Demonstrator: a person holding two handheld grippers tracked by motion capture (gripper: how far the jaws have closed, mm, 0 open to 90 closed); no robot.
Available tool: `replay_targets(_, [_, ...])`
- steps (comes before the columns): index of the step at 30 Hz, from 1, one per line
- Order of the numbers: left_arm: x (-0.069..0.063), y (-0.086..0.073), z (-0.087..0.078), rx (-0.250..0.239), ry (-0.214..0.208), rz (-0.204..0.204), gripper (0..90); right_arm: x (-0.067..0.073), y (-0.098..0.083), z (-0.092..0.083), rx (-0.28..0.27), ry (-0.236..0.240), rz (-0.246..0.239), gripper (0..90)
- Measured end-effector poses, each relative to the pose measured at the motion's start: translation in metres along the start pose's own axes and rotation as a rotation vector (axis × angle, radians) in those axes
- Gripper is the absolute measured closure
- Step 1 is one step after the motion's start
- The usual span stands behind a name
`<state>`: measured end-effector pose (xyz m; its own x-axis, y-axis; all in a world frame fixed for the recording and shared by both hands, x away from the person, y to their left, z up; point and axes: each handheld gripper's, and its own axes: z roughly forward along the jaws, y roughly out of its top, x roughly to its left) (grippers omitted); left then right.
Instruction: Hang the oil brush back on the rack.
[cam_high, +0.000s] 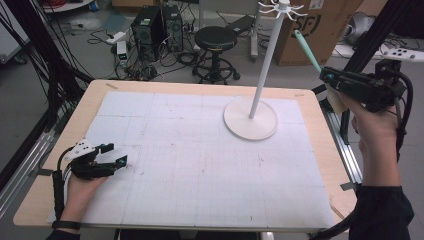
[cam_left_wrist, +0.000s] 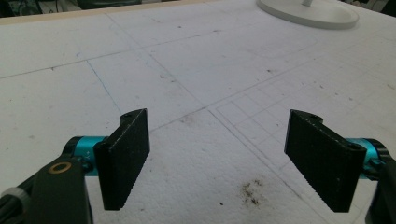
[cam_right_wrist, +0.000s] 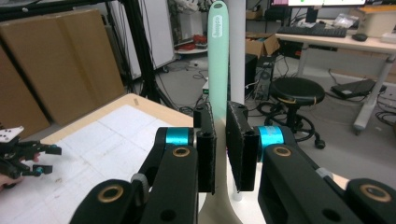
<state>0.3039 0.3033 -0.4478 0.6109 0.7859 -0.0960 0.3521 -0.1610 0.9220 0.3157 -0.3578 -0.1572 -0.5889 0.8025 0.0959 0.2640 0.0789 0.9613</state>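
Note:
My right gripper (cam_high: 328, 76) is raised off the table's right edge and is shut on a utensil with a mint-green handle (cam_high: 307, 49) and a cream lower part (cam_high: 336, 101). In the right gripper view the handle (cam_right_wrist: 218, 56) rises straight up between the jaws of the right gripper (cam_right_wrist: 222, 144). A white stand with a round base (cam_high: 250, 121) and hooks at its top (cam_high: 282, 7) is on the mat at the back right, left of the utensil. My left gripper (cam_high: 116, 153) rests on the mat at the near left, and its jaws (cam_left_wrist: 224, 158) are open with nothing between them.
A white gridded mat (cam_high: 200, 165) covers the wooden table (cam_high: 95, 92). Beyond the far edge are a black stool (cam_high: 215, 37), computer towers (cam_high: 157, 27), a cardboard box (cam_high: 320, 25) and cables on the floor. The stand's base (cam_left_wrist: 308, 11) lies far ahead of the left gripper.

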Motion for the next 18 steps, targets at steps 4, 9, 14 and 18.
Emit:
replay_targets(4, [0.0,0.0,0.0,0.002,0.002,0.004,22.8,0.001,0.007,-0.001,0.003,-0.009,-0.001,82.8])
replay_targets(9, [0.0,0.0,0.0,0.003,0.002,0.009,22.8,0.001,0.013,0.001,0.008,-0.021,-0.007,82.8])
replay_targets(14, [0.0,0.0,0.0,0.002,0.001,0.009,22.8,0.002,0.019,0.002,0.004,-0.028,-0.004,82.8])
replay_targets(18, [0.0,0.0,0.0,0.002,0.001,0.01,22.8,0.003,0.022,0.004,0.003,-0.032,-0.004,82.8])
